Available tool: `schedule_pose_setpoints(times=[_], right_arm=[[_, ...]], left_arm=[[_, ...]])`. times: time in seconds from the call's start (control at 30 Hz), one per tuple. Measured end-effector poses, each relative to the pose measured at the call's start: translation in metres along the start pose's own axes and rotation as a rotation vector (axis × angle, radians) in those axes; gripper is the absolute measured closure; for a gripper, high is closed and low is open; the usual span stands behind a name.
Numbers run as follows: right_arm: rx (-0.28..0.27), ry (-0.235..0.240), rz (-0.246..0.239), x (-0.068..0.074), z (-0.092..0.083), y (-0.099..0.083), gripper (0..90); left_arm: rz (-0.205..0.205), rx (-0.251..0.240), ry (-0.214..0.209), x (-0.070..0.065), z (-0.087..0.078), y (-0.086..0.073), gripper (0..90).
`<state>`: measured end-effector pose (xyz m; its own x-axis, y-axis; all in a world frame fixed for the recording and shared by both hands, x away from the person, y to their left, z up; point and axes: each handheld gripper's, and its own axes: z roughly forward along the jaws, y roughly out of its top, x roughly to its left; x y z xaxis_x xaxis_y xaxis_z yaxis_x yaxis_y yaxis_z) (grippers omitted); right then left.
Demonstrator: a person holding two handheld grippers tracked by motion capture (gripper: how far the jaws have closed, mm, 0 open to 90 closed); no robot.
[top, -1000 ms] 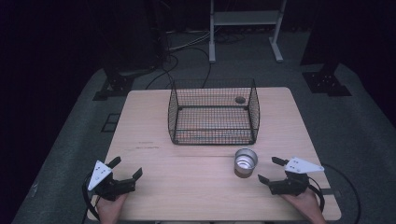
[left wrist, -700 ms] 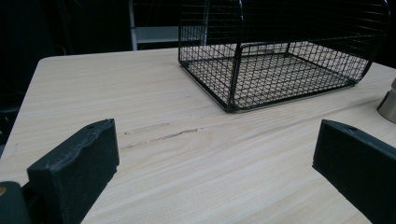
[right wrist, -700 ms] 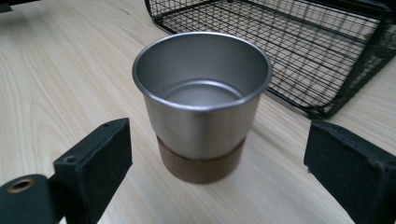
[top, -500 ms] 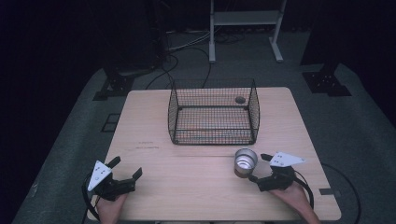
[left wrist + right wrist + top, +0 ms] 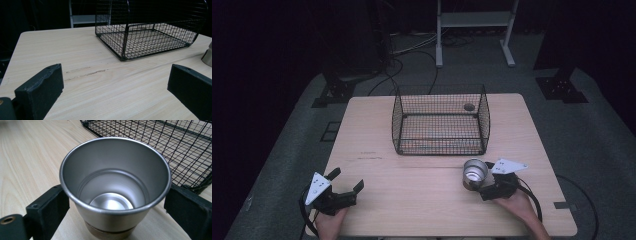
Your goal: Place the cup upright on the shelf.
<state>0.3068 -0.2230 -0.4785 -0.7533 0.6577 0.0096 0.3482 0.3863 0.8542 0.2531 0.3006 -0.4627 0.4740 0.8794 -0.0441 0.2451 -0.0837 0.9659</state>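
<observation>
Since a second ago the right gripper (image 5: 478, 186) has advanced toward ten o'clock across the table (image 5: 422, 200) and now brackets the steel cup (image 5: 475, 173), jaws spread either side, contact not discernible; the left gripper (image 5: 346, 186) is unchanged at seven o'clock, jaws spread on nothing. Cup: upright, polished bare metal, flared rim, empty, standing just at five o'clock of the wire basket (image 5: 439, 122); its base is cut off in the right gripper view, and a small dark object in the basket's far corner cannot be identified.
</observation>
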Motion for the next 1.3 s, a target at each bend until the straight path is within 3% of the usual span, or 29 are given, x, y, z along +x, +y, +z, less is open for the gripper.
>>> schedule_pose_setpoints(times=[0.13, 0.2, 0.3, 0.5, 0.73, 0.87, 1.3], right_arm=[[-0.009, 0.013, -0.004, 0.001, 0.001, 0.002, 5.9], [-0.005, 0.003, -0.009, 0.001, 0.003, 0.004, 14.4], [0.021, 0.02, -0.017, 0.002, 0.006, 0.009, 17.0], [0.039, 0.014, -0.041, 0.003, 0.007, 0.014, 17.7], [0.042, 0.048, -0.027, 0.004, 0.005, 0.018, 17.7], [0.043, 0.05, -0.039, 0.006, 0.002, 0.026, 17.7], [0.006, 0.121, -0.043, 0.005, -0.006, 0.069, 17.7]], left_arm=[[0.003, 0.001, -0.001, -0.001, 0.0, 0.0, 0.0], [0.002, 0.004, -0.002, -0.001, 0.001, 0.0, 0.0], [0.012, 0.008, 0.0, -0.002, 0.0, 0.0, 0.0], [0.006, 0.003, 0.002, -0.001, -0.001, 0.0, 0.0], [0.008, 0.003, 0.005, -0.001, -0.001, 0.0, 0.0], [0.008, 0.002, 0.004, -0.001, -0.001, 0.0, 0.0], [0.011, 0.007, 0.007, -0.001, -0.003, 0.0, 0.0]])
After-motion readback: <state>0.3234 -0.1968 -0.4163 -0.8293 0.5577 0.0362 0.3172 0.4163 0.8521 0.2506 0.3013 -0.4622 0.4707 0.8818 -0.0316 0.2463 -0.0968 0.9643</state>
